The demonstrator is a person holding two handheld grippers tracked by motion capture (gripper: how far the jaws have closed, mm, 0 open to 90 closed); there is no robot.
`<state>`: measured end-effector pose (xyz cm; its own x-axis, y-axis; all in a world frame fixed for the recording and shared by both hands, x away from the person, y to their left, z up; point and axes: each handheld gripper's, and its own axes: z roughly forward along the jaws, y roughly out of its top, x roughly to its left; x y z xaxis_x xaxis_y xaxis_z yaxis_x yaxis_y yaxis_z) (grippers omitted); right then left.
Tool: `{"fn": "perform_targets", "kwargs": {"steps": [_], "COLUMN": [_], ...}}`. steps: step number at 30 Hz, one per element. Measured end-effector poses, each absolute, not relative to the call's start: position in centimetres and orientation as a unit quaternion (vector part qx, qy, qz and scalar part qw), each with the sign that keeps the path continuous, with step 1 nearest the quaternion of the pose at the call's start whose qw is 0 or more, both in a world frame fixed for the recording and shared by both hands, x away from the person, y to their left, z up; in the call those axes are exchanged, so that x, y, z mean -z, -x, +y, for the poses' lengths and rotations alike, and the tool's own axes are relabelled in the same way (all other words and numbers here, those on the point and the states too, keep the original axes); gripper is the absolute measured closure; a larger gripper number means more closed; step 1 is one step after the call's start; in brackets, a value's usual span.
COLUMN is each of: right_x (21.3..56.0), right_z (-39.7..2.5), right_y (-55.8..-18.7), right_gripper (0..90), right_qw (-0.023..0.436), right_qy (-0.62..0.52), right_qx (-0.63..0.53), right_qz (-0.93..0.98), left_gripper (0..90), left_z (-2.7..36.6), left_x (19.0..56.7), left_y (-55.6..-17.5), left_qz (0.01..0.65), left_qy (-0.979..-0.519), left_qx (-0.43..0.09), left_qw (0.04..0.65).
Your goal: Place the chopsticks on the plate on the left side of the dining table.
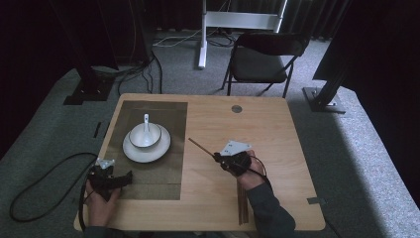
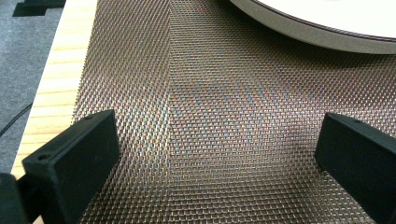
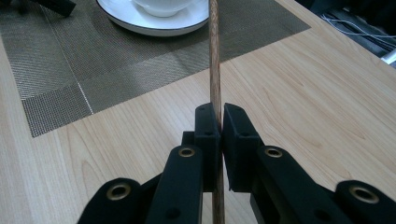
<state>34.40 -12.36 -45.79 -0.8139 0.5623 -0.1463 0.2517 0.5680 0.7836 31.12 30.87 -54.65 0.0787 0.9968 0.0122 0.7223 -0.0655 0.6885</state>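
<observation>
Grey carpet (image 1: 188,74) all round, dim at the edges. Pale wooden table (image 1: 257,124) in the middle, small round grey disc (image 1: 236,108) set near its far edge. Black folding chair (image 1: 262,62) just beyond, facing the table. White stand (image 1: 203,34) behind, cables (image 1: 173,40) at its foot. Dark curtains (image 1: 168,12) along the back. Black posts on floor plates at left (image 1: 88,79) and right (image 1: 329,82).

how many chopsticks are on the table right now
At least 2: one chopstick clamped in the right gripper, and a bundle of sticks lying by the right forearm; its count is unclear.
</observation>
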Motion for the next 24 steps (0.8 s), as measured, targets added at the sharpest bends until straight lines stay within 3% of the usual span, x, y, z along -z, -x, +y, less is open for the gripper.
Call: {"fn": "perform_targets", "kwargs": {"steps": [24], "right_x": [45.5], "right_z": [-11.0], "right_y": [-34.5], "right_gripper": [85.1], "right_qw": [0.191], "right_qy": [-0.221], "right_qx": [-0.402], "right_qz": [0.868], "left_gripper": [0.2], "left_z": [30.9], "left_x": [54.7], "left_y": [-31.1], "left_qz": [0.629], "left_qy": [-0.684], "left_qx": [-0.256], "left_qw": [0.268]}}
